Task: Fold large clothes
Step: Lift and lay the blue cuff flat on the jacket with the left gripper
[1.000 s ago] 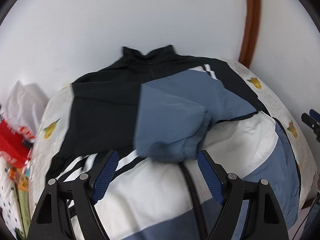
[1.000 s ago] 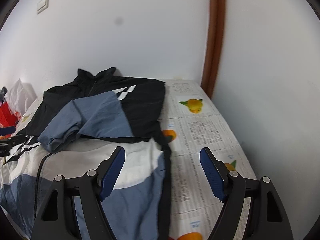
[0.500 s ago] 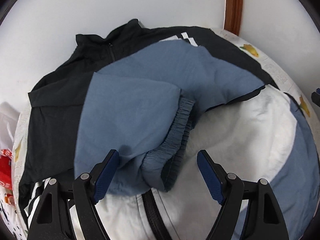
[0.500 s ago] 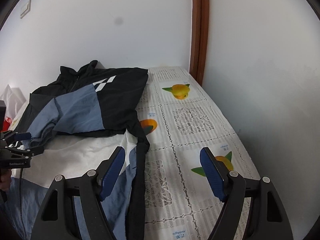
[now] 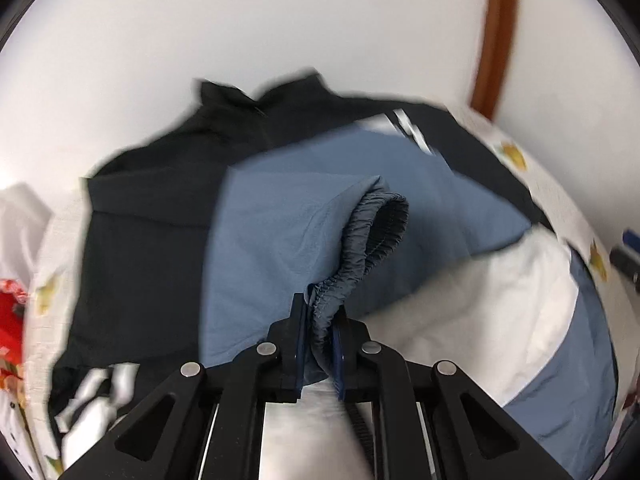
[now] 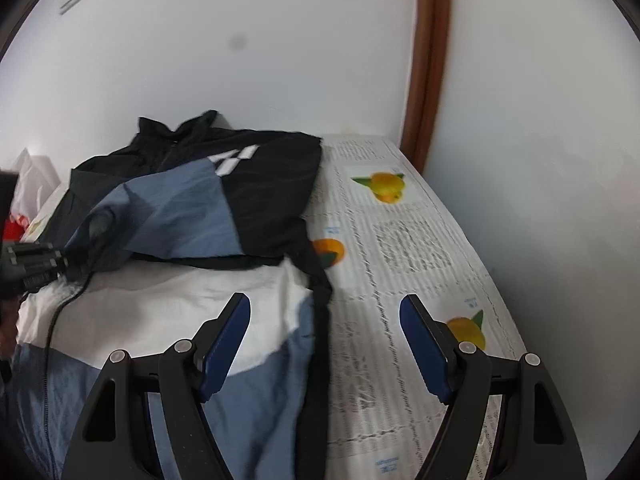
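Note:
A black, blue and white jacket (image 5: 152,240) lies spread on a table, collar toward the far wall. Its blue sleeve (image 5: 280,232) is folded across the chest. My left gripper (image 5: 320,312) is shut on the sleeve's elastic cuff (image 5: 376,232) and holds it lifted off the white panel. In the right wrist view the jacket (image 6: 256,200) fills the left side, and the left gripper (image 6: 60,264) shows at the left edge holding the cuff. My right gripper (image 6: 324,316) is open and empty, hovering over the jacket's right edge (image 6: 320,320).
The table carries a white lace cloth with orange-fruit prints (image 6: 420,248), bare to the right of the jacket. A white wall and a brown wooden post (image 6: 428,60) stand behind. White and red bags (image 5: 16,272) sit at the left table edge.
My left gripper has closed on the sleeve cuff and lifted it. The right gripper shifted slightly, staying open over the jacket's right edge.

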The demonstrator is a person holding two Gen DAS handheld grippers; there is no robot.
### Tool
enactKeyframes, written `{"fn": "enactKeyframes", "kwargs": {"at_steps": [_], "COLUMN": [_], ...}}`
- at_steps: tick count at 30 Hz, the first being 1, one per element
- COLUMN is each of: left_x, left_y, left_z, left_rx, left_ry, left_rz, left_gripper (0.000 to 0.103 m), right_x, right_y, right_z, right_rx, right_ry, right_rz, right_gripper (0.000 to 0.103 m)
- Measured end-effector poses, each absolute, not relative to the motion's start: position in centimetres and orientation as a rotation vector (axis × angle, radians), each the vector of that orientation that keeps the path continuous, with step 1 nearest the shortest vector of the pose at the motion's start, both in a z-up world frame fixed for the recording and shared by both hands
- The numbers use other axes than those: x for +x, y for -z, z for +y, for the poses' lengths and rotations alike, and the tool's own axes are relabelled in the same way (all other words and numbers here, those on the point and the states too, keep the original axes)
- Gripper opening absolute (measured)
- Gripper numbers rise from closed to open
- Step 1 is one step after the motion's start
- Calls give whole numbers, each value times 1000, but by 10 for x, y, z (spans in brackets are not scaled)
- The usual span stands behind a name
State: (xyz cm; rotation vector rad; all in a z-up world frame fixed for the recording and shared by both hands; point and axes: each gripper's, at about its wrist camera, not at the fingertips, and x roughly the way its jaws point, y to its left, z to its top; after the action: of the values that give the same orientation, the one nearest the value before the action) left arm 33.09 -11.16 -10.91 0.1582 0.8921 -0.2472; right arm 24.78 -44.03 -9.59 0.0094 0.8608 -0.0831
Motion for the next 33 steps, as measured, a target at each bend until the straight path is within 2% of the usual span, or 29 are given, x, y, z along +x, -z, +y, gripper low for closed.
{"fn": "enactKeyframes", "kwargs": {"at_steps": [7,16,25,33], "left_x": [340,371,388,374], "left_y": [74,86,125,118], "left_z": [-26,58,90,88], "left_rx": [-2,-163,-191,-166], "left_ry": [128,13,-51,-63], "left_rz": [833,827,915,910], "left_gripper": [10,10,9,10], "right_x": [263,314,348,352], "right_y": [72,79,125,145], "right_z": [-400,-348,-341,-356], "right_rx": [-5,-35,-38,-53], "right_ry": [15,-53,-19,82], "right_rz": [817,826,896,969], "right_gripper": [76,76,76,76]}}
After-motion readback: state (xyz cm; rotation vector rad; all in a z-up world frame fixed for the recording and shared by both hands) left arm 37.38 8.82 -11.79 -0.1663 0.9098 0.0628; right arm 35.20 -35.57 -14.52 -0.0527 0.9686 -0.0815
